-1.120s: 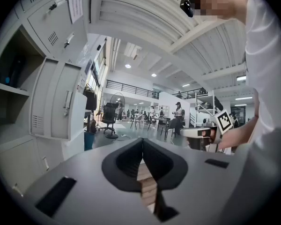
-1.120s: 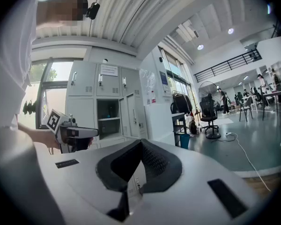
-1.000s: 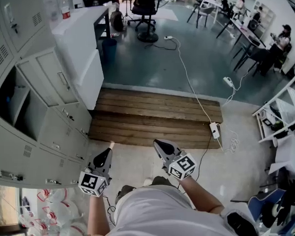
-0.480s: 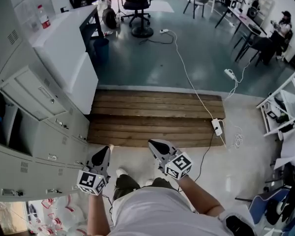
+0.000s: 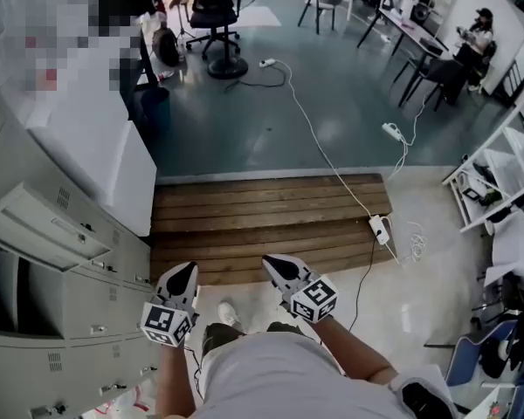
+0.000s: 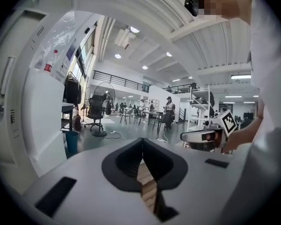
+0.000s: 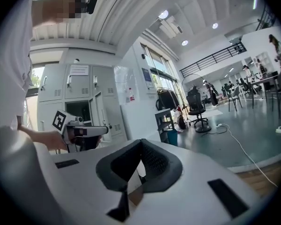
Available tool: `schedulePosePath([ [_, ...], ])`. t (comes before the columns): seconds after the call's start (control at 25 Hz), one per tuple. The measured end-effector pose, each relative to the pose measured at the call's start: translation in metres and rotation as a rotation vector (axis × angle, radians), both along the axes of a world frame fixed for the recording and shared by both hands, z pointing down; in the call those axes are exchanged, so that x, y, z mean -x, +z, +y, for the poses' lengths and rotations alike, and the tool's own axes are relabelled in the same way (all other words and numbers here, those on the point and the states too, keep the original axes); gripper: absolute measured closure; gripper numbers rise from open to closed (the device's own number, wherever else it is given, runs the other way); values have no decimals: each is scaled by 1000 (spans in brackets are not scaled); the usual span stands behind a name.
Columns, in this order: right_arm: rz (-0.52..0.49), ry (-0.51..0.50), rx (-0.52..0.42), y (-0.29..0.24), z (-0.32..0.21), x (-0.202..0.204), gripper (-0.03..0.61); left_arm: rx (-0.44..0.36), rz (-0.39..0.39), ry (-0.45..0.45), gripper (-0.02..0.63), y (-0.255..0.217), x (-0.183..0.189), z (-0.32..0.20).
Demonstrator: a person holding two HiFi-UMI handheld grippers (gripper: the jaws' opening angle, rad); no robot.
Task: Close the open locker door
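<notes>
The grey lockers (image 5: pixel 87 299) run along the left of the head view. One locker door (image 5: pixel 48 227) stands swung out over a dark open compartment (image 5: pixel 7 291). My left gripper (image 5: pixel 184 271) is shut and empty, held low in front of the person, right of the lockers and apart from the door. My right gripper (image 5: pixel 269 262) is beside it, also shut and empty. In the left gripper view the left gripper (image 6: pixel 142 139) points down the room, with the right gripper (image 6: pixel 203 137) at its right. From the right gripper (image 7: pixel 141 142) I see the open compartment (image 7: pixel 79 109) behind the left gripper (image 7: pixel 84 131).
A wooden plank platform (image 5: pixel 271 216) lies just ahead of both grippers. A white cable and power strip (image 5: pixel 378 228) cross its right end. A white cabinet (image 5: pixel 100 155) adjoins the lockers, with a blue bin (image 5: pixel 153 103) behind it. An office chair (image 5: pixel 211 16), desks and white shelves (image 5: pixel 498 182) stand further off.
The head view has swung, so the lockers and the open door now sit lower and further left. Both grippers stay shut at about the same spot in front of the person.
</notes>
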State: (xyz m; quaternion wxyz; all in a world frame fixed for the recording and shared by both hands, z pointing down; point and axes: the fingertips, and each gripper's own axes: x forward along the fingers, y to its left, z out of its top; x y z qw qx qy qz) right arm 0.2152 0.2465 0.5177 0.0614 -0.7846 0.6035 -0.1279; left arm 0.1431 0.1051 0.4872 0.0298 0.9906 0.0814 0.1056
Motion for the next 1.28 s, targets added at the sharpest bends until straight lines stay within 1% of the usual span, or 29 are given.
schedulePosePath([
  [0.2, -2, 65, 5, -4, -42, -33, 569, -5, 6, 69, 612, -4, -40, -41],
  [0.4, -5, 95, 6, -3, -79, -51, 569, -26, 5, 115, 612, -4, -65, -73],
  [0.48, -8, 98, 9, -3, -90, -58, 569, -31, 2, 117, 611, -5, -71, -82],
  [0.64, -13, 83, 9, -7, -106, -71, 569, -13, -3, 97, 611, -6, -78, -95],
  [0.8, -17, 27, 9, -8, -126, -86, 569, -16, -13, 46, 612, -4, -84, -109],
  [1.04, -6, -110, 17, -14, -162, -106, 569, -5, -31, -60, 612, -5, -88, -126],
  [1.16, -7, -173, 3, -20, -182, -113, 569, -12, -29, -127, 611, -10, -85, -137],
  [1.28, -12, -248, -7, -23, -203, -113, 569, -18, -26, -212, 611, -13, -77, -148],
])
